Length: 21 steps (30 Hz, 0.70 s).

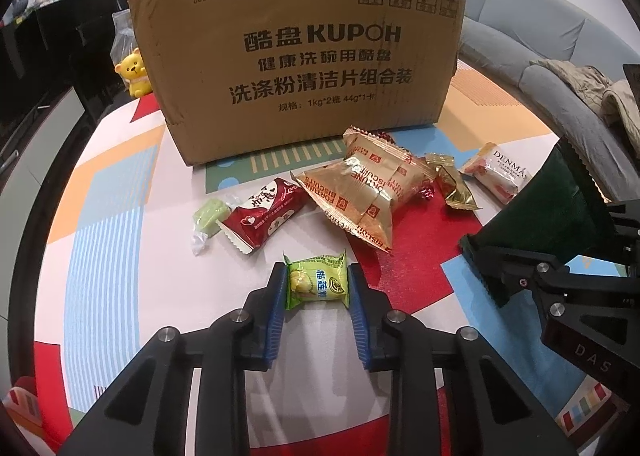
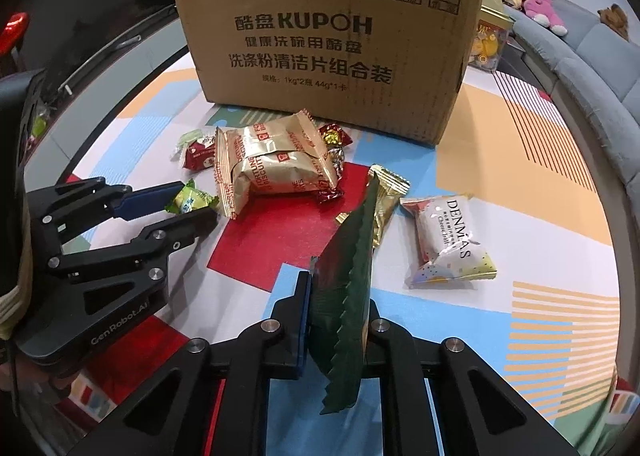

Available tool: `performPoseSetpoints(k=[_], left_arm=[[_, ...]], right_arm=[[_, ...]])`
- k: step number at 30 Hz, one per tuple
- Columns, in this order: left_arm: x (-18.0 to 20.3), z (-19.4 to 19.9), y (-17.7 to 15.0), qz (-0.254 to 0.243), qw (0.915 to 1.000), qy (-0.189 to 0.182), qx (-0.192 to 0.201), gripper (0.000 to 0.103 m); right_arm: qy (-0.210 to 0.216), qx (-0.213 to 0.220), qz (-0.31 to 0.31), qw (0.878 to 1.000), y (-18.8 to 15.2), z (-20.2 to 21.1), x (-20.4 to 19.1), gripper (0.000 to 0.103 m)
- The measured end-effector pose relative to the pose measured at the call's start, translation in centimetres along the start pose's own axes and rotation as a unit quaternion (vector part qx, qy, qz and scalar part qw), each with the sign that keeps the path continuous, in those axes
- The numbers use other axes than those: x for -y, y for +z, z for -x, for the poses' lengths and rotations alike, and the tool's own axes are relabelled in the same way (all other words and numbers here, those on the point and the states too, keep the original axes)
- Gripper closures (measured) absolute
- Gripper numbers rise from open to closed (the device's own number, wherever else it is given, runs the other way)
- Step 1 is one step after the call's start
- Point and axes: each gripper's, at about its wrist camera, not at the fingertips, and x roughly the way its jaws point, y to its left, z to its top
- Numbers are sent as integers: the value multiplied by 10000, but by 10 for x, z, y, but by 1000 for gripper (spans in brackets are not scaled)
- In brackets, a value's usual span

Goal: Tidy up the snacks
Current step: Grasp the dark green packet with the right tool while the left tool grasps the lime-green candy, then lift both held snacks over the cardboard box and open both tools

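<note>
In front of the brown cardboard box (image 1: 296,67), the left gripper (image 1: 318,288) pinches a small green foil-wrapped candy (image 1: 316,282). The right gripper (image 2: 340,320) is clamped tight on a dark green serrated-edge packet (image 2: 346,288), also in front of the box.

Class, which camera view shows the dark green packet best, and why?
The right wrist view: the dark green packet stands edge-on, clamped in the right gripper, serrated edge plain. The left wrist view shows the packet only at the frame's right edge, its broad dark face visible, its grip less clear.
</note>
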Motion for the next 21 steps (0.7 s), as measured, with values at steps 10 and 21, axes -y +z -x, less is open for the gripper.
performPoseSetpoints(k=[10, 21], left_arm=[[0, 20, 3, 55, 9997, 133, 193, 73], [6, 50, 8, 143, 9988, 305, 358, 73]], right_arm=[[-19, 229, 41, 9997, 4, 21, -1, 89], [-75, 528, 25, 9986, 9, 53, 1, 89]])
